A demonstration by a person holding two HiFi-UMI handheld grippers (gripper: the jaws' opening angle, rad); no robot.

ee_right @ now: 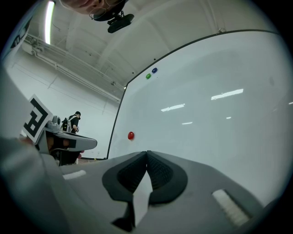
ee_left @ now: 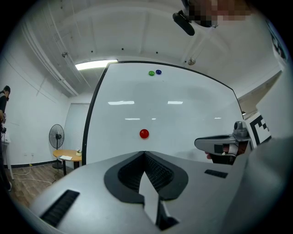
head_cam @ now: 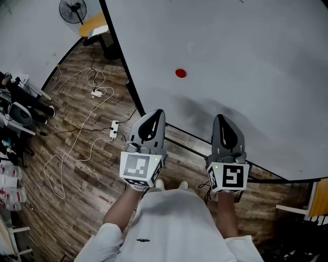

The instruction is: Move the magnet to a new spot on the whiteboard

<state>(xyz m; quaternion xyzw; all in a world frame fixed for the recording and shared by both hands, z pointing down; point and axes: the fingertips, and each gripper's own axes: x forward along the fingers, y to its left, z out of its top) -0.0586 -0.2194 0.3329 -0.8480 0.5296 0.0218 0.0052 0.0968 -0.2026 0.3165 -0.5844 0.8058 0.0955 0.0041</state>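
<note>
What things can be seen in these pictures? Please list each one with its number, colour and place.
whiteboard: 1, white with a dark frame, in front of the person
red magnet: 1, red, on the whiteboard, below the other two magnets
green magnet: 1, green, near the whiteboard's top edge
blue magnet: 1, blue, right beside the green magnet
fan: 1, black, left of the whiteboard
table: 1, yellow-brown top, beside the fan
power strips: 2, white, on the floor with cables
floor: 1, brown wood
bystander: 1, mostly dark clothes, far left
left hand-held gripper: 1, grey, shut, empty
right hand-held gripper: 1, grey, shut, empty
</note>
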